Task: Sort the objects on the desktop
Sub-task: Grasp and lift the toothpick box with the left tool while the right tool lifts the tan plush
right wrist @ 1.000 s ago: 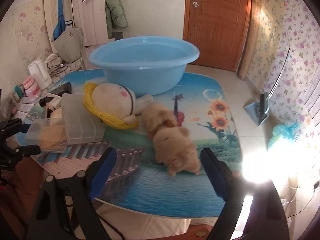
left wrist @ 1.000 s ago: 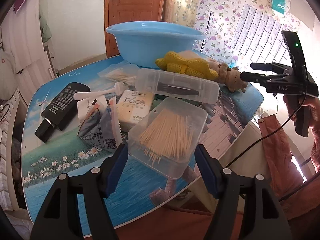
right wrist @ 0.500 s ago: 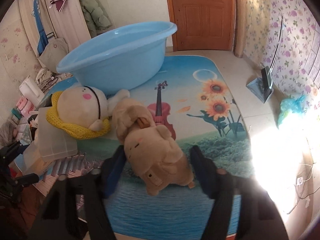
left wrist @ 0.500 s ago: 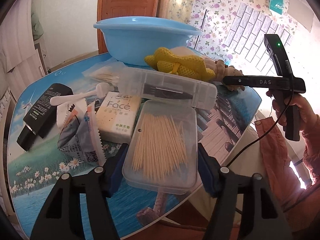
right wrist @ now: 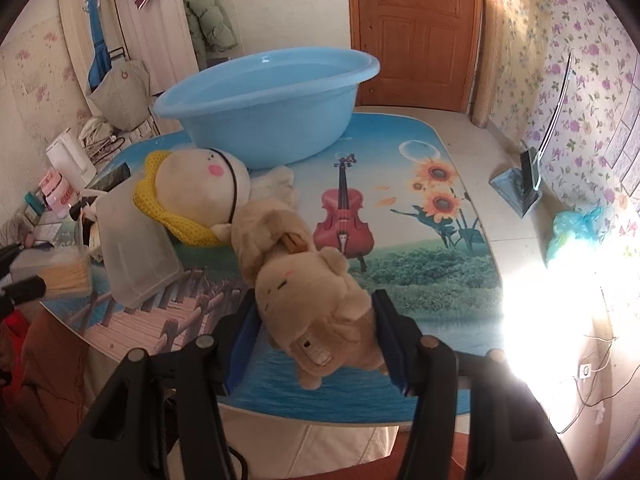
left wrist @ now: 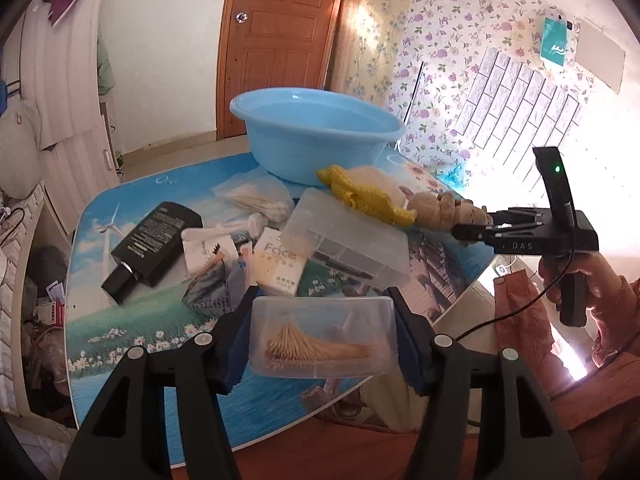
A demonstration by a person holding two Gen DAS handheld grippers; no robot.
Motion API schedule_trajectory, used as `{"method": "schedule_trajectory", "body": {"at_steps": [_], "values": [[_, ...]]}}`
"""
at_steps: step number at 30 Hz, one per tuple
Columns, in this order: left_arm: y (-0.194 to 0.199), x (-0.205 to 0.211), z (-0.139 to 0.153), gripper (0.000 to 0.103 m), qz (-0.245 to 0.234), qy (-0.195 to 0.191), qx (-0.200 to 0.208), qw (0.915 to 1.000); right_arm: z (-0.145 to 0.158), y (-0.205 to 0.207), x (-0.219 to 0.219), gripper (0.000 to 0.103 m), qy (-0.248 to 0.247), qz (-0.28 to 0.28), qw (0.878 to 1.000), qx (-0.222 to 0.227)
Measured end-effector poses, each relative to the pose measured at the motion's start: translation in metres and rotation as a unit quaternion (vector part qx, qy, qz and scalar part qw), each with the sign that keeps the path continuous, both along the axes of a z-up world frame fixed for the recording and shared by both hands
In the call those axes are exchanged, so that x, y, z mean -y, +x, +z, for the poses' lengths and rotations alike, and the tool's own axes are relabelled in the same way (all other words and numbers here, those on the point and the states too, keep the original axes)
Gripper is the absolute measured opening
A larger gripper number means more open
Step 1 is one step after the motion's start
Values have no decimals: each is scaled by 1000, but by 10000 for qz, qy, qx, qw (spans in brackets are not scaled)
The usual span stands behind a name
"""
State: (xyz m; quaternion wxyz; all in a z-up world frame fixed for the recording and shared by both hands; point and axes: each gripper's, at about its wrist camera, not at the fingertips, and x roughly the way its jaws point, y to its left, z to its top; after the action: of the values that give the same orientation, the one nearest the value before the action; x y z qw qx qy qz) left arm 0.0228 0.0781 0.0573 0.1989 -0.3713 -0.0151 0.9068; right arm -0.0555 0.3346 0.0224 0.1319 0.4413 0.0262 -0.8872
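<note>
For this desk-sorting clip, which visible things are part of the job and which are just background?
Part of the job:
toothpick box in left claw
tan plush toy in right claw
blue basin
yellow-hatted doll
clear case
black bottle

Background:
wooden door
hanging bag

"Face" on white box (left wrist: pixel 280 266), "DAS" on right tongs (left wrist: pixel 476 229)
</note>
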Motion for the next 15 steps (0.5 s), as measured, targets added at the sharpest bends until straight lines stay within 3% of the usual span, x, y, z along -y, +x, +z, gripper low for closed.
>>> {"method": "schedule_trajectory", "body": {"at_steps": [6,15], "values": [[-12,-4,3,60,75,-224,-56,9997,-5,3,10,57,83,130,9998,84],[-21,-1,-38,62,189,-263,410,9986,-11,1,11,59,142,88,9997,150]]}}
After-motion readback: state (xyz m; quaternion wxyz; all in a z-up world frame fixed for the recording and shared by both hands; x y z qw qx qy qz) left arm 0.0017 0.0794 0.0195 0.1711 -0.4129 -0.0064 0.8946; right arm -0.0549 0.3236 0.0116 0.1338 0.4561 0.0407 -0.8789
